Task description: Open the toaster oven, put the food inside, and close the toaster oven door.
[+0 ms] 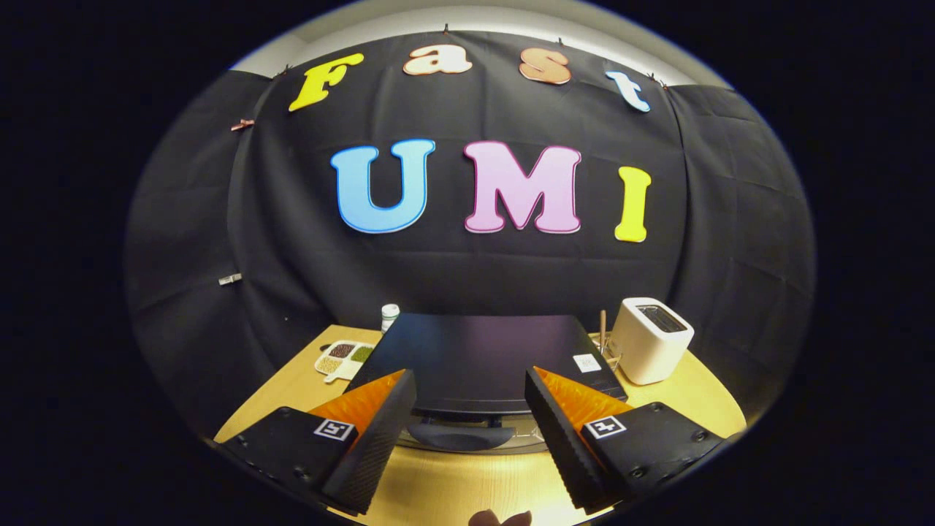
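A black toaster oven [482,354] stands on the wooden table [453,489], and I look down on its flat top. Its dark curved door handle [460,436] shows just under the front edge, between my fingers. Whether the door is fully shut I cannot tell from this angle. My gripper [471,376] hovers above the oven's front, open, with nothing between the fingers. A small brownish thing [500,519] peeks in on the table below the fingers; it is cut off and I cannot tell what it is.
A white slot toaster [650,340] stands to the oven's right, with a wooden stick [603,327] beside it. To the oven's left lie a white divided tray of spices [343,358] and a small white bottle [390,315]. The black cloth wall stands close behind.
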Available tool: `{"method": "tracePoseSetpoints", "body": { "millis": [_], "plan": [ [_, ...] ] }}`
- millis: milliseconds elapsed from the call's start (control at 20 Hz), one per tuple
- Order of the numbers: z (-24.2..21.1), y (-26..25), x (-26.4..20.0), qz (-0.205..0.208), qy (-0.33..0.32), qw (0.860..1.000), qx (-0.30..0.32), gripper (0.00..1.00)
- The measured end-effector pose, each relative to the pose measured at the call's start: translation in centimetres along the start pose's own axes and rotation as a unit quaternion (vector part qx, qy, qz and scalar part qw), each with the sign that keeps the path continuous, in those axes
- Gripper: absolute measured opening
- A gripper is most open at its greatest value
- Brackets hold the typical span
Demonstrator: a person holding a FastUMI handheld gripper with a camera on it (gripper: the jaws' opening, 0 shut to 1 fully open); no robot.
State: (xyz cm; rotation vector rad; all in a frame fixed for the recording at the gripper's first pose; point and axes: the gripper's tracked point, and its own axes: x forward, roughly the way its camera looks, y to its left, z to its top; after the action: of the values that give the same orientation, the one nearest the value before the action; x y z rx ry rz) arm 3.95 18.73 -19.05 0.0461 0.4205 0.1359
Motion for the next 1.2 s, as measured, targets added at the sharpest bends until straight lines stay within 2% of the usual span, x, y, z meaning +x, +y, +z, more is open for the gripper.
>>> {"method": "tracePoseSetpoints", "body": {
  "millis": [450,550,850,1200],
  "plan": [
    [-7.2,1.0,4.5,-0.014,0.106,0.994,0.03,0.99],
    [-7.0,0.8,4.7,-0.025,0.097,0.995,0.02,0.98],
    [-7.8,1.0,3.1,-0.035,0.089,0.995,0.02,0.97],
    [-12.0,1.2,-1.3,-0.034,0.131,0.991,0.016,0.97]
  ]
}}
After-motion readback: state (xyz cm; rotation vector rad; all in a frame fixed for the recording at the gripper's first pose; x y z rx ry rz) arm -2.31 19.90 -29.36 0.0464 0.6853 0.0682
